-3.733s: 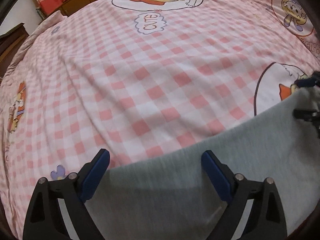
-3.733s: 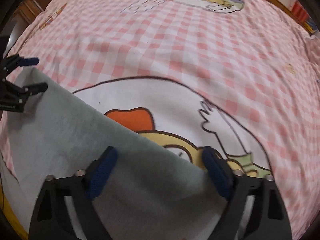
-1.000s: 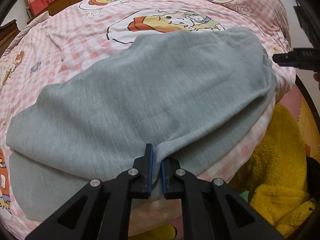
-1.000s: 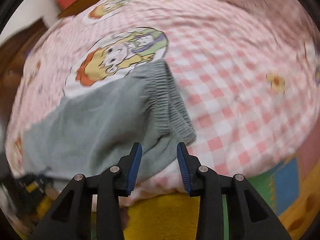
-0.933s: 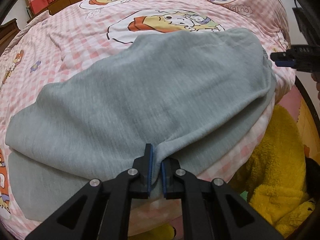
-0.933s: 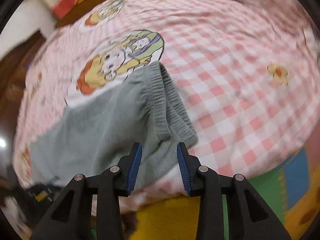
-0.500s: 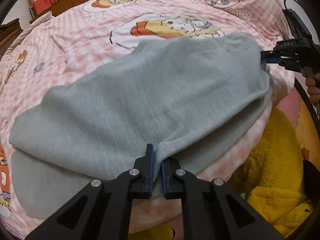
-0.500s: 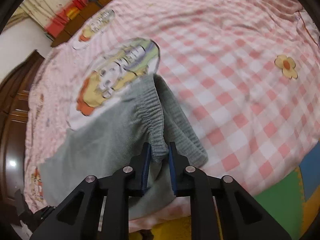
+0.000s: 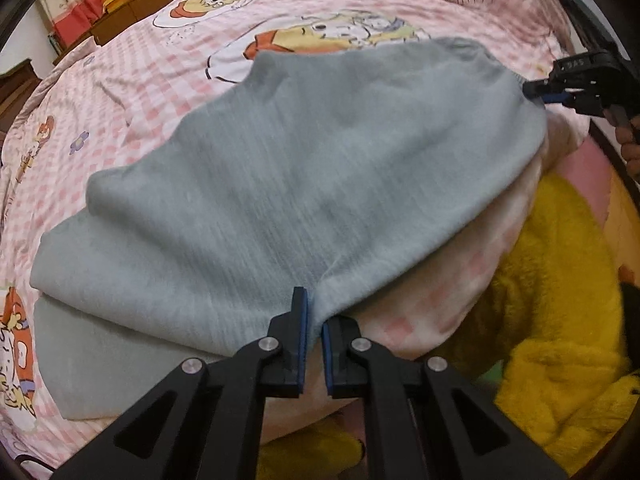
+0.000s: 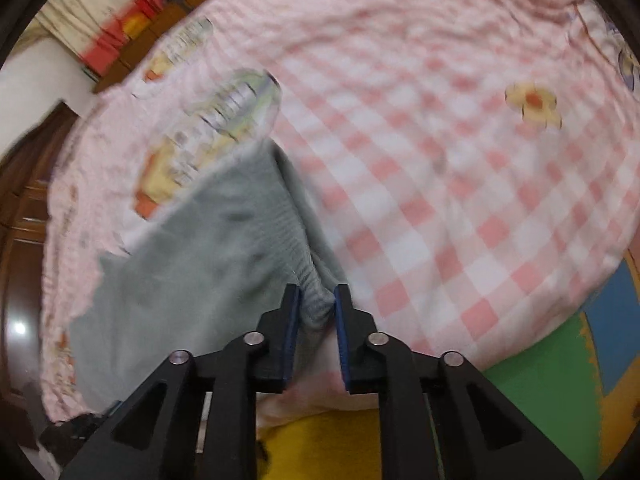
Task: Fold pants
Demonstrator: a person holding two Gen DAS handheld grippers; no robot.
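Two grippers work one pair of grey pants (image 9: 304,168), spread across the middle of the left view on the pink checked bed (image 9: 132,80). A second ago the right gripper (image 10: 316,312) stood wider and off the cloth; it then nipped the ribbed waistband (image 10: 296,248), and its jaws are now opening slightly with the band between them. The left gripper (image 9: 314,320) stays clamped on the near hem. Both ends look secured, so a fold can likely begin. One yellow plush (image 9: 560,320) lies lower right.
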